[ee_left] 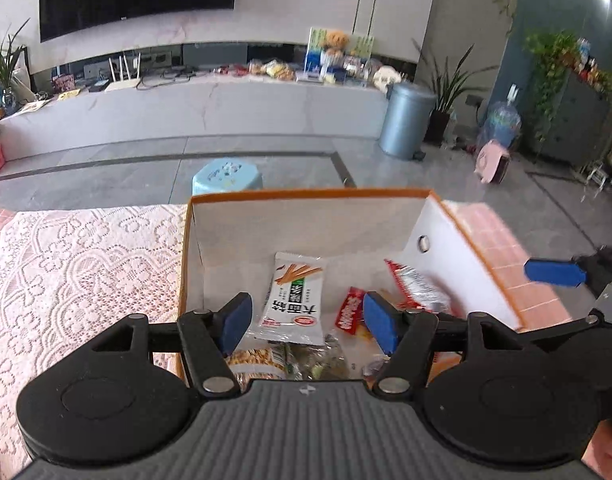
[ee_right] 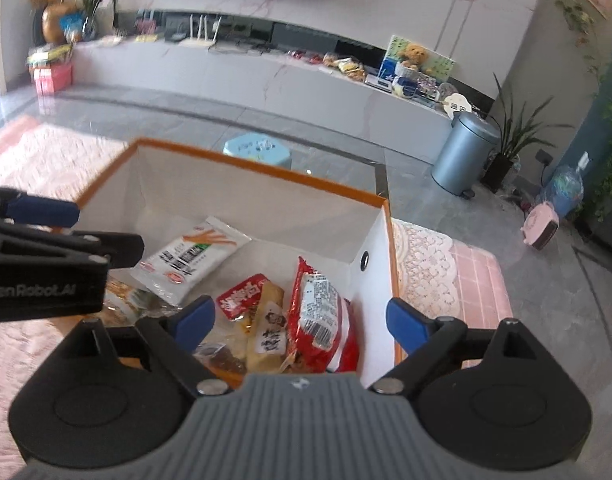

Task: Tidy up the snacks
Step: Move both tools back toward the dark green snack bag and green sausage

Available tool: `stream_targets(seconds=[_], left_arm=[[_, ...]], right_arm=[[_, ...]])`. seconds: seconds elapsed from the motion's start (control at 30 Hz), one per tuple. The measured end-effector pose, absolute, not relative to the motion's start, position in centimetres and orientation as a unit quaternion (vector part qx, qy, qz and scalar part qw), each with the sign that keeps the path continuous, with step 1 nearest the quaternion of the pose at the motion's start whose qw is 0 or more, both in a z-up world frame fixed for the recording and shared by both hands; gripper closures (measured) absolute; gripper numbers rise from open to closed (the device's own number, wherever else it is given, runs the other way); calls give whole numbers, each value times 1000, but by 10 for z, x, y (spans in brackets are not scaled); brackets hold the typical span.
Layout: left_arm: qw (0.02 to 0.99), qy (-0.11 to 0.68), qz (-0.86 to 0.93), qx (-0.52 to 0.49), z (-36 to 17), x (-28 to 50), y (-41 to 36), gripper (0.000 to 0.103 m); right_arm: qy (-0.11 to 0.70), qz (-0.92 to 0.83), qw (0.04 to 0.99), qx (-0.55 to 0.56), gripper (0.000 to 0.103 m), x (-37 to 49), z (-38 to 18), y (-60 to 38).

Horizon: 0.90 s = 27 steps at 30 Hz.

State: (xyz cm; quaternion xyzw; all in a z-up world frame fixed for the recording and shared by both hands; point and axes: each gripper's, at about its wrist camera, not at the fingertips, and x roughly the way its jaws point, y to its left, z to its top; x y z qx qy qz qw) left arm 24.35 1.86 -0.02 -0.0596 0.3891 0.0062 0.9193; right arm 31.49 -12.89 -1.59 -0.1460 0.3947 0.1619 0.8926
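Observation:
An orange-rimmed white box stands on the table and holds several snack packs. A white stick-snack pack lies flat in it. A red pack, a small red packet and a yellow packet lie beside it. My left gripper is open and empty over the box's near side. My right gripper is open and empty over the red pack. The left gripper's body also shows at the left in the right wrist view.
A pink tiled tabletop with a white lace cloth carries the box. Beyond the table's far edge are a light blue stool, a grey bin, a long white TV bench and plants.

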Motion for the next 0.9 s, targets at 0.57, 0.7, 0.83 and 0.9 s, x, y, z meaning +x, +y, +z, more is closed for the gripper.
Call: stream_targets(seconds=[0.57, 0.7, 0.83, 0.9], left_arm=[[913, 396, -40, -86, -5, 153, 8, 28], [907, 411, -46, -83, -20, 143, 7, 28], [906, 412, -51, -79, -31, 133, 10, 27], [903, 419, -50, -88, -39, 132, 14, 26]], right_arm=[[380, 167, 910, 3, 10, 193, -12, -179], [382, 161, 910, 11, 10, 171, -30, -184], [383, 158, 910, 22, 10, 158, -47, -192], [385, 156, 909, 26, 10, 155, -54, -196]])
